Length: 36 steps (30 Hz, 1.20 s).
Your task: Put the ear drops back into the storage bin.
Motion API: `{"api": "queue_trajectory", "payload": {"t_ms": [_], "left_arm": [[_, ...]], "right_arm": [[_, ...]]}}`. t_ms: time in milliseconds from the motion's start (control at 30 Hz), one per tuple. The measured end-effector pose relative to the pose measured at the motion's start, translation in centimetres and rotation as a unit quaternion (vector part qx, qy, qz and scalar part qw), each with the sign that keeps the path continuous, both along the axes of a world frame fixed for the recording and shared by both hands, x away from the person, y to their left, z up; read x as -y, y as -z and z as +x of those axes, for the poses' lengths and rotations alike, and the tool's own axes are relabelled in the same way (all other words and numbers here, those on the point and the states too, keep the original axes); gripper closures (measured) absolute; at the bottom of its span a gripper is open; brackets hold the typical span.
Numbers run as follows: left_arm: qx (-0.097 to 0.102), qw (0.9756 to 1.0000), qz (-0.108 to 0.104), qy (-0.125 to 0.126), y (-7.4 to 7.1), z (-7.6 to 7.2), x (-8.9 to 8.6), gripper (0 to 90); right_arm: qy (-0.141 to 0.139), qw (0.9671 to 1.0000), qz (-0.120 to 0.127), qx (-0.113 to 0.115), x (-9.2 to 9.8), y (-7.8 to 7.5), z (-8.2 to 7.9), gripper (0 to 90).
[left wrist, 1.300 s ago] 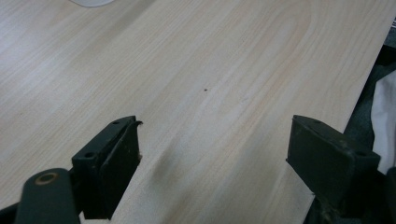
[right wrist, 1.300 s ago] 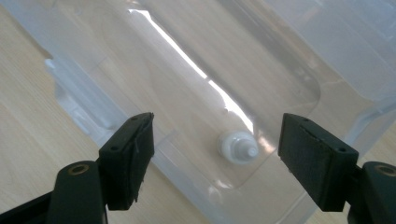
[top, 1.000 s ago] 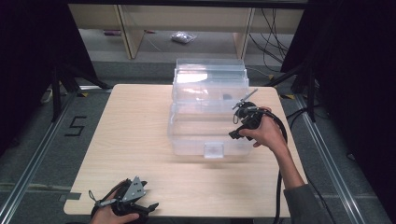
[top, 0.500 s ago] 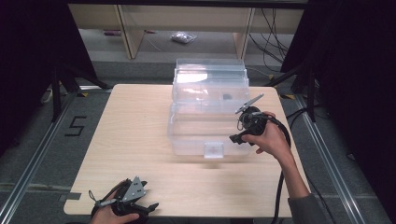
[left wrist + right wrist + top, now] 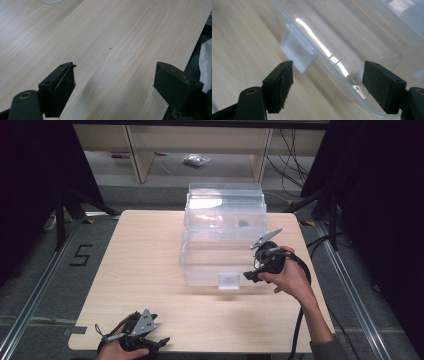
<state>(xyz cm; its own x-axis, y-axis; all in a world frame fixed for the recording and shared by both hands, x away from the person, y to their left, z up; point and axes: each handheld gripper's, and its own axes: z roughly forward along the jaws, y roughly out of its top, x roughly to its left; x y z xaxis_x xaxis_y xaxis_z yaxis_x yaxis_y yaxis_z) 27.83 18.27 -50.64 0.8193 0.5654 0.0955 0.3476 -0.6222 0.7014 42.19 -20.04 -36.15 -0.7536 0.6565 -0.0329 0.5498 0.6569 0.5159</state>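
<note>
A clear plastic box (image 5: 222,237) with a lid stands at the middle back of the wooden table (image 5: 145,265); its clear front latch (image 5: 229,281) faces the near side. A hand holds my right gripper (image 5: 249,275) by the box's front right corner, jaws pointing left along the front wall. In the right gripper view my right gripper (image 5: 329,65) is open, with the latch (image 5: 297,53) and the box's rim (image 5: 342,75) just beyond its jaws, untouched. My left gripper (image 5: 161,341) rests in a hand at the table's front left edge. In its own view my left gripper (image 5: 116,70) is open over bare wood.
A black cable (image 5: 300,320) trails from the right gripper over the table's right front. The table's front edge (image 5: 185,62) runs just beside the left gripper's right jaw. Wooden shelf legs (image 5: 135,155) and a small bag (image 5: 196,160) lie on the floor behind.
The right hand has drawn its gripper along the box's right side toward the near front corner, closer to the latch. The left gripper has stayed put.
</note>
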Motion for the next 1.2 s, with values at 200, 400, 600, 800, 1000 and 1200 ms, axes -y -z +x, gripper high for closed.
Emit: {"api": "queue_trajectory", "payload": {"t_ms": [200,400,600,800,1000,1200], "left_arm": [[0.001,1.0,-0.001,0.0,0.0,0.0,0.0,16.6],[0.0,1.0,0.0,-0.001,0.0,0.0,0.0,16.6],[0.001,1.0,0.001,0.004,-0.1,0.1,0.0,16.6],[0.004,0.9999,0.005,0.009,-0.1,0.1,0.0,16.6],[0.005,0.9999,0.003,0.009,-0.2,0.1,0.0,16.6],[0.007,0.9999,0.005,0.009,-0.2,0.1,0.0,16.6]], "right_arm": [[-0.002,1.0,0.003,-0.003,-0.2,0.3,-0.7,25.1],[-0.013,0.9999,0.01,-0.001,-0.3,0.7,-1.7,24.7],[-0.013,0.9999,0.007,-0.006,-0.6,1.0,-2.4,24.5],[-0.022,0.9997,0.007,0.0,-0.3,1.6,-2.9,24.4],[-0.023,0.9997,0.004,-0.002,-0.4,2.1,-3.3,24.5],[-0.016,0.9998,0.007,0.0,-0.4,2.1,-4.1,24.5]]}}
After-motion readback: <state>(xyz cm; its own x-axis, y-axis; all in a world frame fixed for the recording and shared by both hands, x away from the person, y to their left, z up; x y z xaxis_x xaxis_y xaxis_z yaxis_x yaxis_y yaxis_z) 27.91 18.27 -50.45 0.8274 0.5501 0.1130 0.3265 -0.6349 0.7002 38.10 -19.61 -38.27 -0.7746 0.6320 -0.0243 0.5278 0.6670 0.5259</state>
